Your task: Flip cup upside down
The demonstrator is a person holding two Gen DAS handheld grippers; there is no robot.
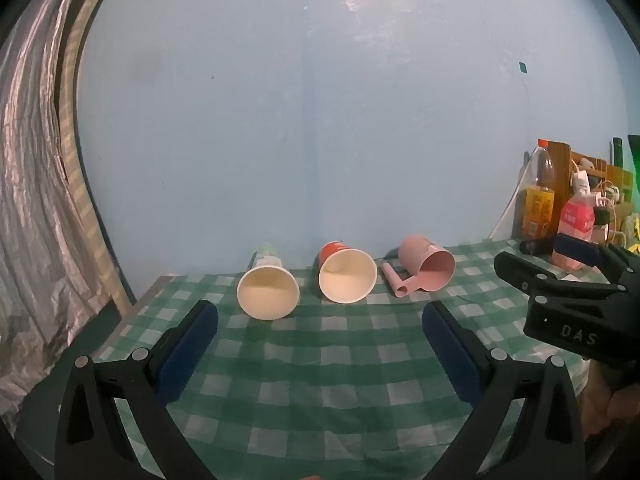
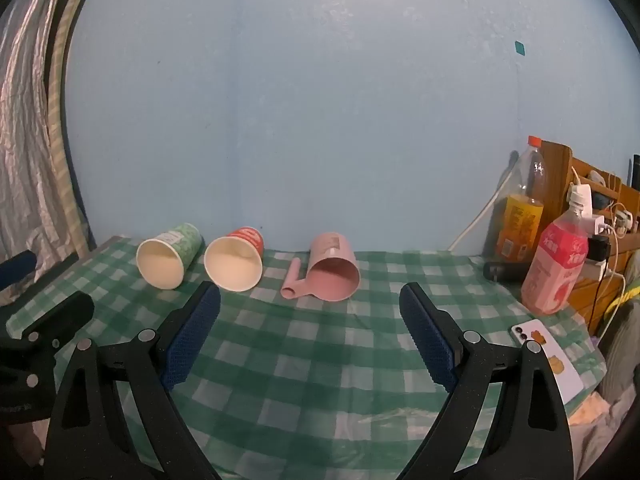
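Three cups lie on their sides in a row on the green checked tablecloth (image 1: 320, 360), mouths toward me: a green paper cup (image 1: 269, 286) (image 2: 168, 254) on the left, a red paper cup (image 1: 346, 275) (image 2: 236, 262) in the middle, a pink plastic cup with a handle (image 1: 428, 268) (image 2: 332, 266) on the right. My left gripper (image 1: 320, 316) is open and empty, short of the cups. My right gripper (image 2: 310, 300) is open and empty, in front of the pink cup. It also shows at the right of the left wrist view (image 1: 560, 280).
A blue wall stands right behind the cups. At the right are a yellow-labelled bottle (image 2: 520, 208), a pink bottle (image 2: 558, 264), a dark cylinder (image 2: 506, 270), a phone (image 2: 548, 350) and a wooden shelf with chargers (image 2: 592, 200). A curtain (image 1: 36, 200) hangs at the left.
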